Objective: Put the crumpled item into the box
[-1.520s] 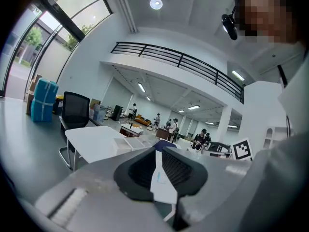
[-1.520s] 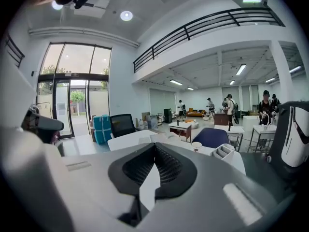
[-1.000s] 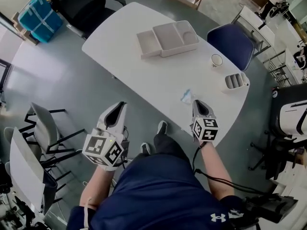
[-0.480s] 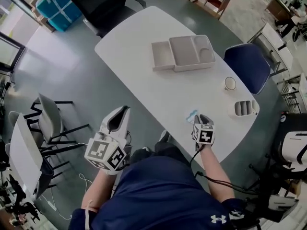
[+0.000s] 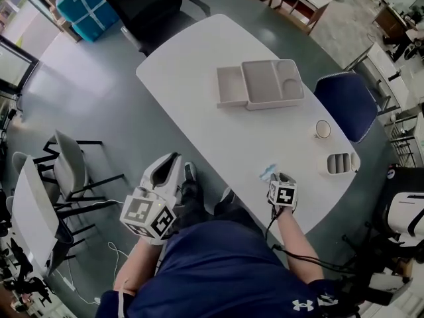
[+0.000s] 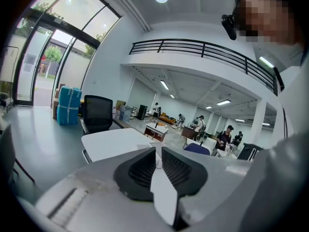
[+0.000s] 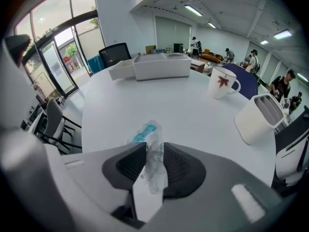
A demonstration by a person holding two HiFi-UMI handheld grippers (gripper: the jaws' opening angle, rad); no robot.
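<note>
The crumpled item is a clear wrapper with blue print [image 5: 267, 172], lying near the white table's [image 5: 192, 71] front edge. My right gripper [image 5: 279, 178] has reached it. In the right gripper view the wrapper [image 7: 150, 146] sits between the jaws of the right gripper [image 7: 155, 151], which are opening and not pressing on it. The box [image 5: 262, 84] is a grey open box with trays, far across the table, and shows as the box [image 7: 160, 65] at the back. My left gripper [image 5: 172, 161] hangs off the table to the left; the left gripper [image 6: 158, 151] is shut and holds nothing.
A white mug [image 5: 322, 129] and a white slotted holder [image 5: 339, 163] stand right of the wrapper; the mug [image 7: 222, 81] and holder [image 7: 259, 116] lie ahead-right. A blue chair [image 5: 346, 101] and a black chair [image 5: 149, 5] flank the table. Grey chairs [image 5: 63, 171] stand at left.
My right gripper has moved forward to the wrapper, which now lies between its jaws, and the jaws have spread. The left gripper has stayed put.
</note>
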